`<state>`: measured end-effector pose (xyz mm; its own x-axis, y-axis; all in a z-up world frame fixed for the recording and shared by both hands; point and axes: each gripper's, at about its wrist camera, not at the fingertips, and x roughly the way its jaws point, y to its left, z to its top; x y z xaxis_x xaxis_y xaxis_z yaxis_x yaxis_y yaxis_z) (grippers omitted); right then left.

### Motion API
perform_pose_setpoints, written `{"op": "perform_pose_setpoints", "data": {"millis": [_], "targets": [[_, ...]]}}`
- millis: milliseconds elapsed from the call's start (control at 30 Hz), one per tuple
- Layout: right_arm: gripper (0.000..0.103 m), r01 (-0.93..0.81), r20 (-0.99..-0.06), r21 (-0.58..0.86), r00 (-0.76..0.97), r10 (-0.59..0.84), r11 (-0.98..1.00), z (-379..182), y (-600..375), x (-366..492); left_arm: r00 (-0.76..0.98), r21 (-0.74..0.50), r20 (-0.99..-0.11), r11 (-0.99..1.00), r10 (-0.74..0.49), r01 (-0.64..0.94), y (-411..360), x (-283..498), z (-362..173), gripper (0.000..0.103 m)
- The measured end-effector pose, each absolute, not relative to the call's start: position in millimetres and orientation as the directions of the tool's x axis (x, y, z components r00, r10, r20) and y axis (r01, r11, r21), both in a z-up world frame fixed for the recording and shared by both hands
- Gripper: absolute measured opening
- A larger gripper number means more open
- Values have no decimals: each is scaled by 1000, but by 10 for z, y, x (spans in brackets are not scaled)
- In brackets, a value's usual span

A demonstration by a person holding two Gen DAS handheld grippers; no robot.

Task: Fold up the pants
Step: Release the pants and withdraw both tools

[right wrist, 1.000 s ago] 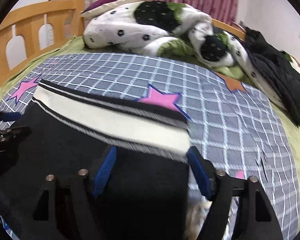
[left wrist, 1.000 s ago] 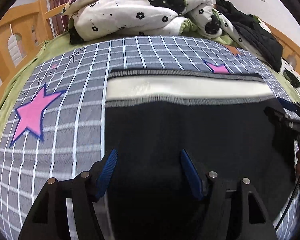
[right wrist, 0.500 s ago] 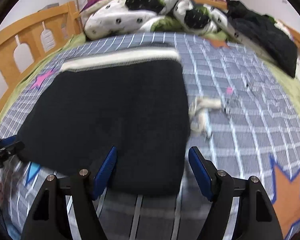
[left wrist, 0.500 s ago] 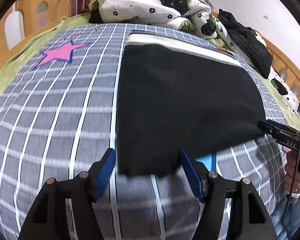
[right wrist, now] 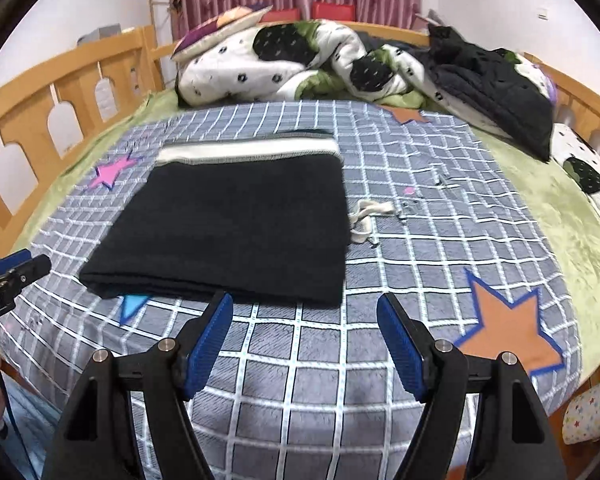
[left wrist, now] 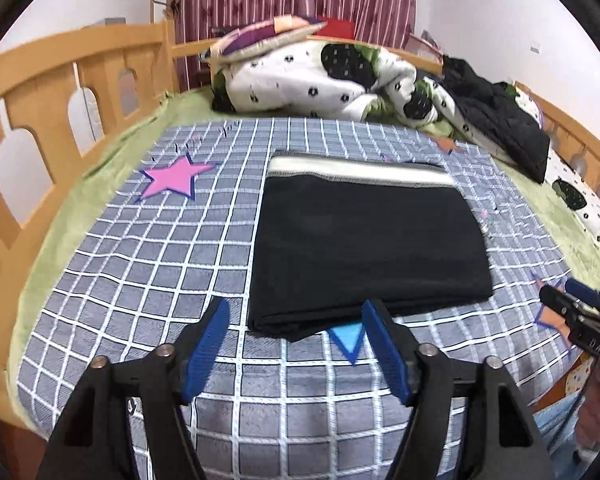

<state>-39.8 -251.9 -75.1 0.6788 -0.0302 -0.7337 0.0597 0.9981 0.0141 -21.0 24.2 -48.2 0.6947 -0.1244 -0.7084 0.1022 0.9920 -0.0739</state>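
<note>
— Counting first: how many pieces lie on the blanket [left wrist: 148, 248]?
— One folded pants [left wrist: 364, 248], a flat black knit rectangle with a cream ribbed waistband at the far edge; two grippers.
— Where do the pants lie?
— Mid-blanket, just beyond both grippers. The left gripper [left wrist: 296, 344] has its jaws opening, nothing between them; the right gripper [right wrist: 306, 340] stands wide, empty, clear of the near fold.

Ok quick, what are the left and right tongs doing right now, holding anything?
Left tongs: opening, nothing between them; the folded black pants with white waistband lie free on the bed.
Right tongs: open, holding nothing.
</note>
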Motion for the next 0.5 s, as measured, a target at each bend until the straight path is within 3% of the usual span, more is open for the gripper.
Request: {"op": "perform_pose_setpoints", "data": {"millis": [167,500], "targets": [[97,100,-681,32,730,-51,995,-502,-2569,-688,714,-70,-689,992,-123,103,154,-385,-289,76],[99,118,-686,13,723,-77,993,-307,-2612,-784,697,-63,-706,992,-124,113,19,-493,-266,77]]}}
